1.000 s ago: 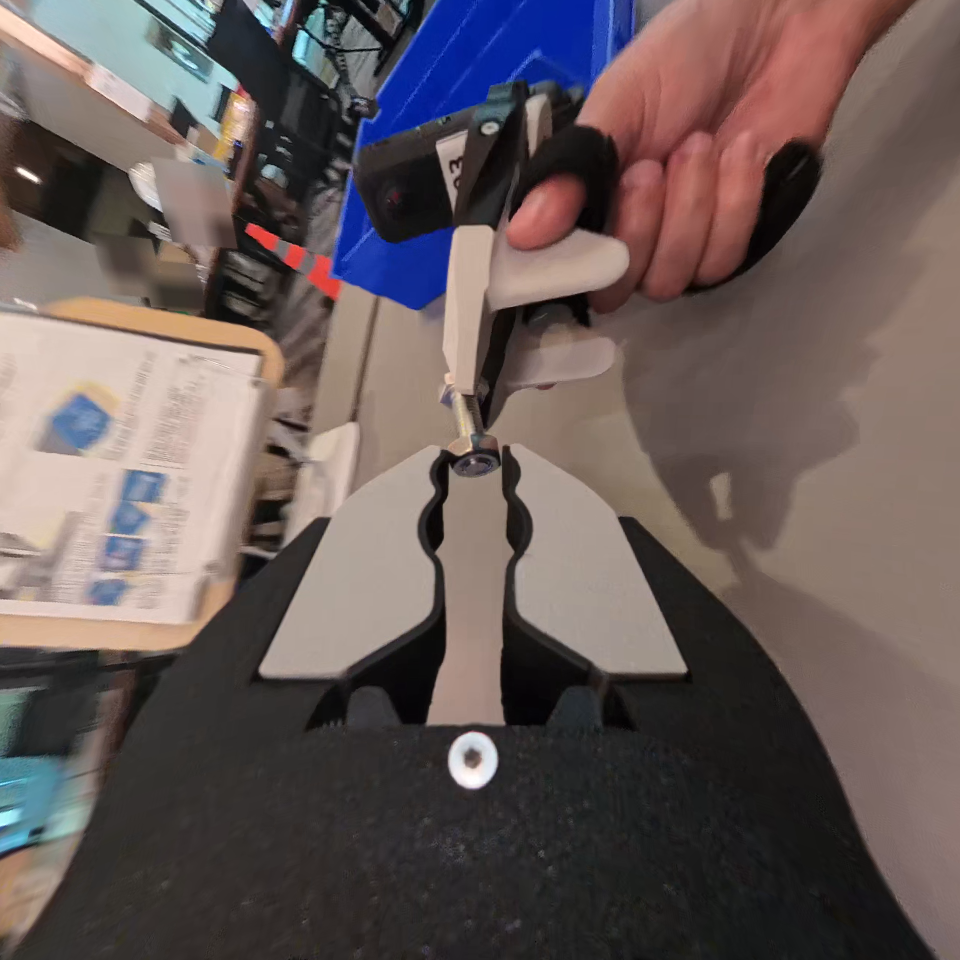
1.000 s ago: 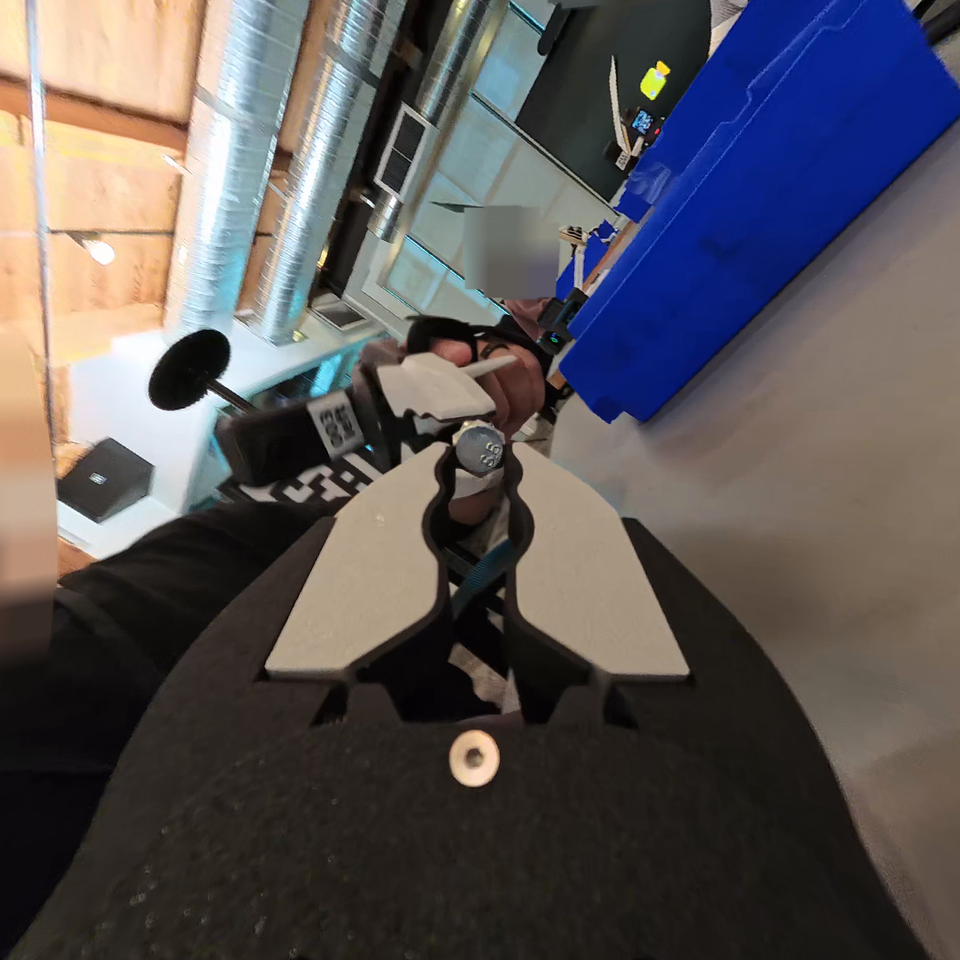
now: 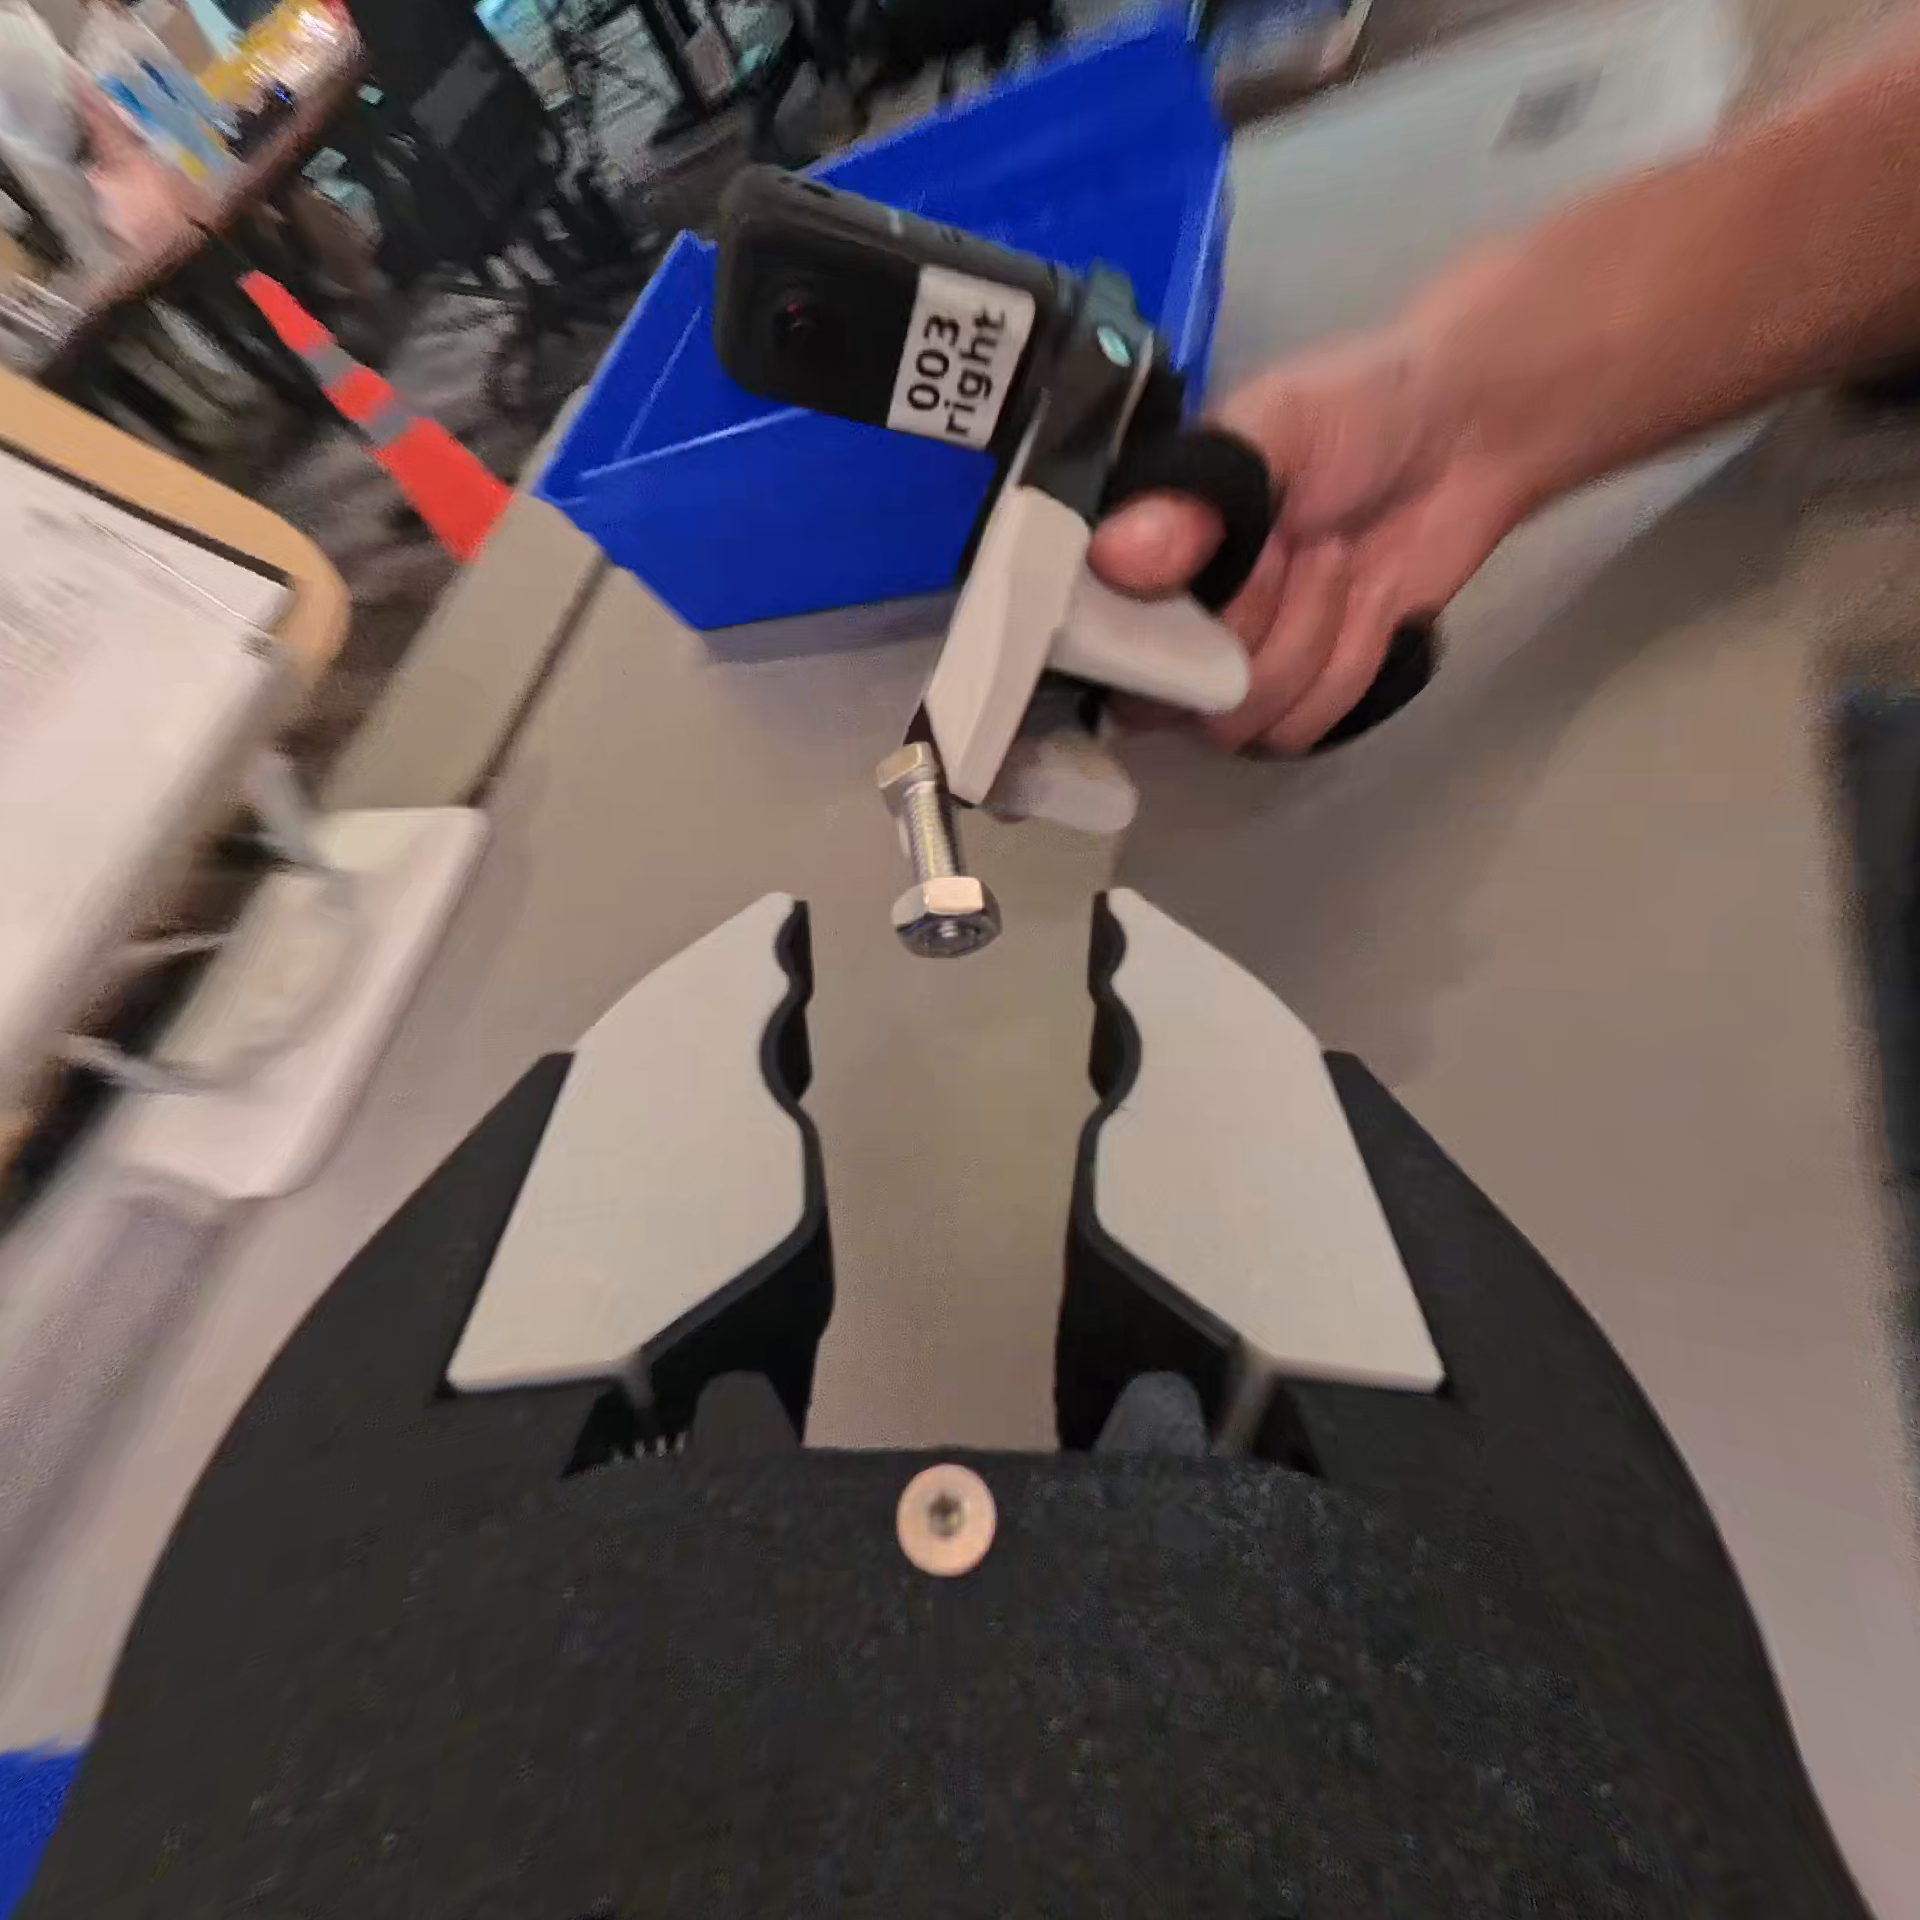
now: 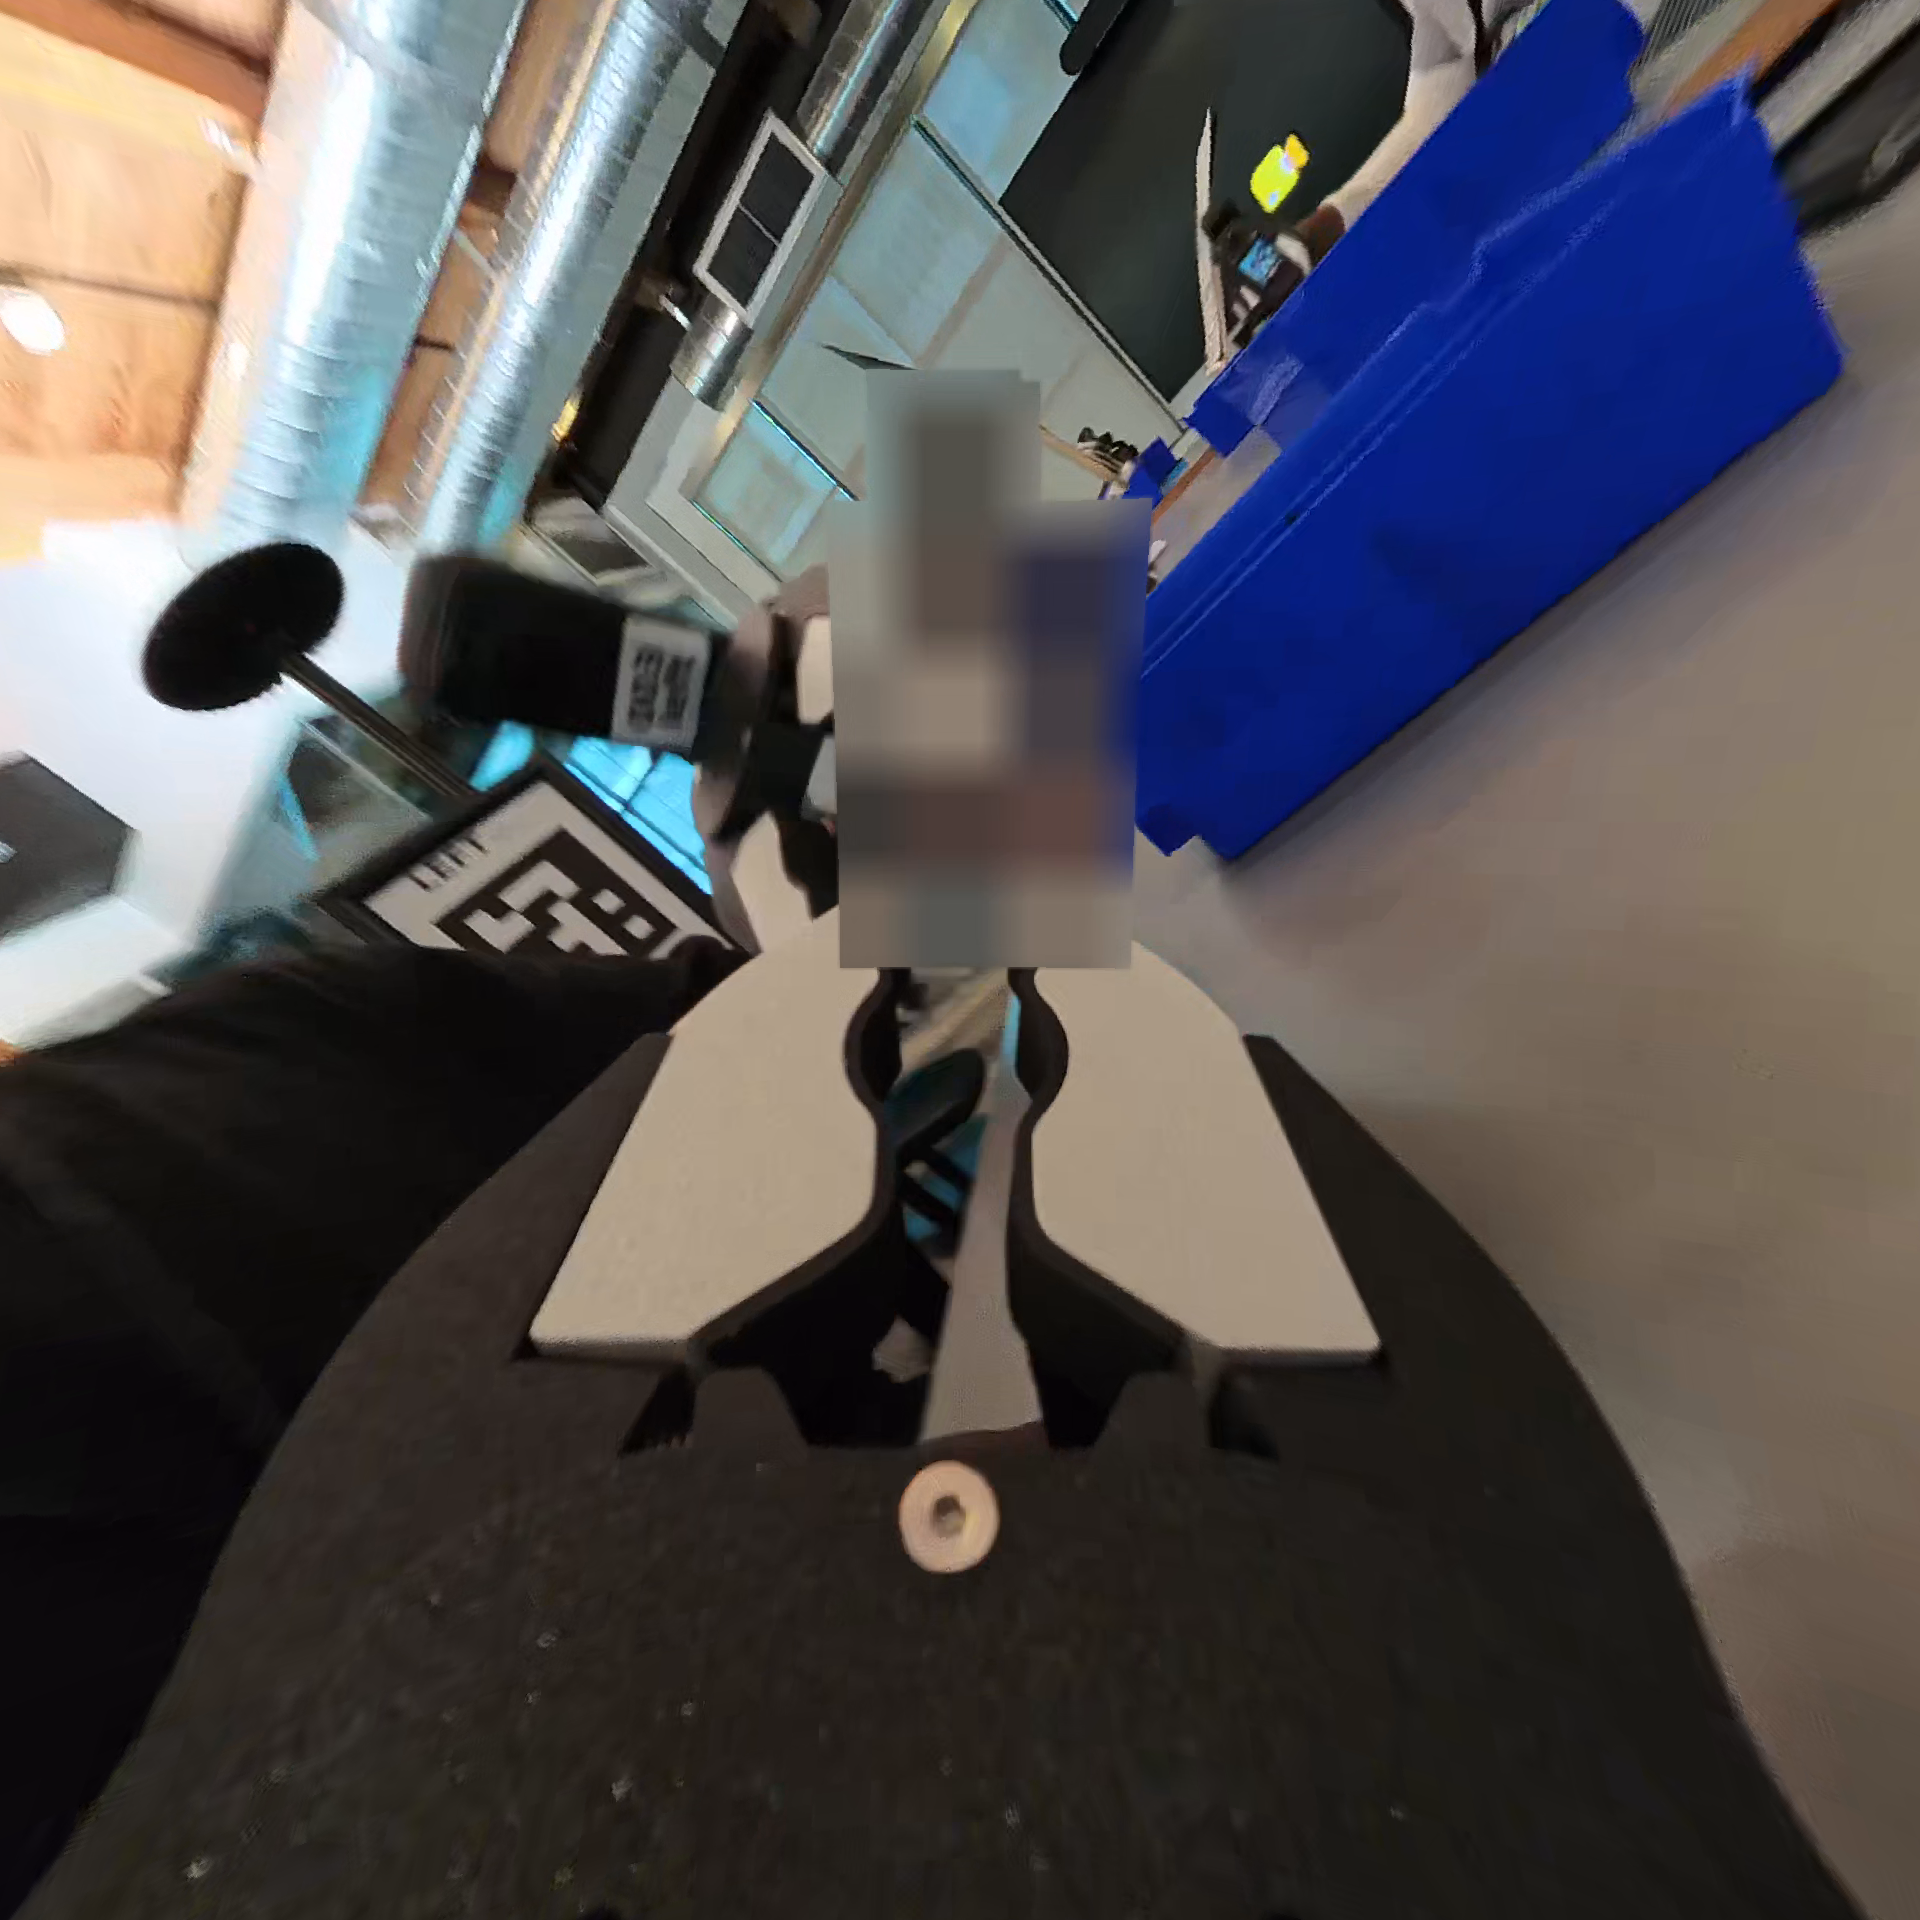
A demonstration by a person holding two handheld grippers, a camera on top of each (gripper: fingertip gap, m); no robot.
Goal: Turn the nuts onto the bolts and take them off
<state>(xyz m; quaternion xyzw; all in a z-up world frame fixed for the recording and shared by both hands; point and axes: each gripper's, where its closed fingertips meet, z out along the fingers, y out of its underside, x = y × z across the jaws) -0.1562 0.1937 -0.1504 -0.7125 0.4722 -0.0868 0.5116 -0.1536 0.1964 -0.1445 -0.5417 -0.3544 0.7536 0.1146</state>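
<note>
We take the nut (image 3: 943, 912) as our landmark. To its left lies one grey finger (image 3: 665, 1132) of our left tool (image 3: 945, 940), and to its right the other; the gap between them is wide, much wider than the nut, and neither finger touches it. The nut lies just ahead of the fingertips, roughly on the midline between them, hanging above the grey surface (image 3: 1455, 935).

The nut sits at the near end of the bolt (image 3: 928, 826). The bolt's long axis runs from the nut up and away from us, leaning slightly left, to its head, which our right tool (image 3: 951, 753) pinches beyond the nut. That tool comes in from the right, held in a hand (image 3: 1340, 561) with its fingers pointing down and left. In its own view a blurred patch covers the fingertips, so we confirm the grip only from the left view.

We judge the left tool is nearer the nut, so it should advance a little and close on the flats before turning. A blue bin (image 3: 894, 416) stands behind.
</note>
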